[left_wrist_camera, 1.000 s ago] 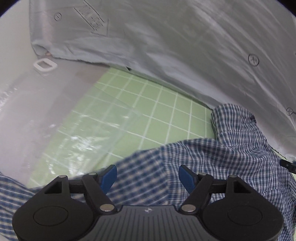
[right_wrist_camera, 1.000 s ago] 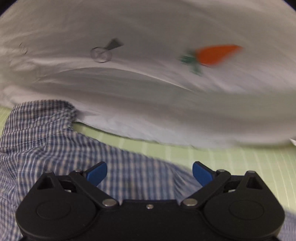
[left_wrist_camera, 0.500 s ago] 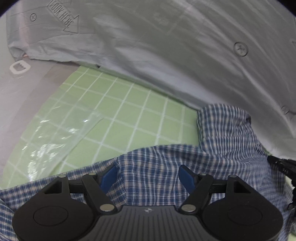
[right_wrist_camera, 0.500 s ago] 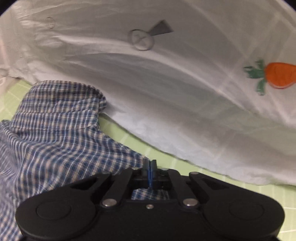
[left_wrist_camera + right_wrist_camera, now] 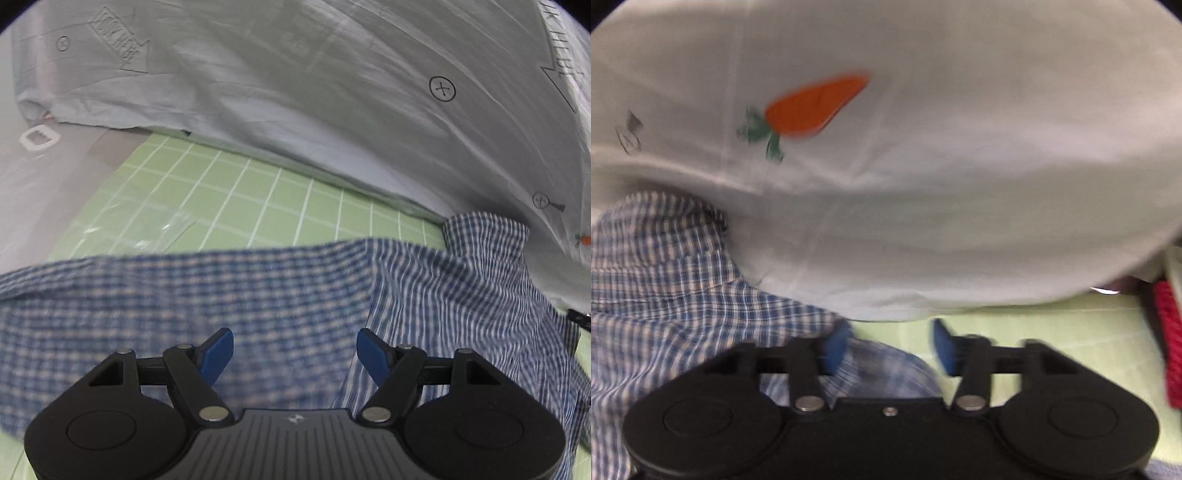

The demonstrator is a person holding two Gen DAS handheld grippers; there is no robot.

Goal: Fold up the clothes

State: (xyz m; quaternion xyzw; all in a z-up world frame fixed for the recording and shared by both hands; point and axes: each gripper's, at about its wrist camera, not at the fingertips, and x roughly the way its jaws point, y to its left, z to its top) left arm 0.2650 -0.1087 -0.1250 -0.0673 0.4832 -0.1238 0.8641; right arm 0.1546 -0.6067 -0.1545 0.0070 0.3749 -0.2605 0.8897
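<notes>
A blue checked shirt [image 5: 258,295] lies rumpled on a green grid mat [image 5: 258,199]. It also shows in the right wrist view [image 5: 676,295], at the lower left. My left gripper [image 5: 295,350] is open just above the shirt, with nothing between its blue pads. My right gripper [image 5: 890,343] is open at the shirt's right edge, over the mat [image 5: 1052,332]. A pale grey-white garment [image 5: 332,92] lies behind the shirt; the right wrist view shows an orange carrot print [image 5: 812,107] on it.
A white plastic clip [image 5: 38,137] lies on the grey table at the far left. A clear plastic sheet [image 5: 147,229] covers part of the mat's left side. Something red [image 5: 1169,343] sits at the right edge of the right wrist view.
My right gripper was shut half a second ago and has opened again, swinging right along the white garment. My left gripper stayed open and moved forward over the checked shirt.
</notes>
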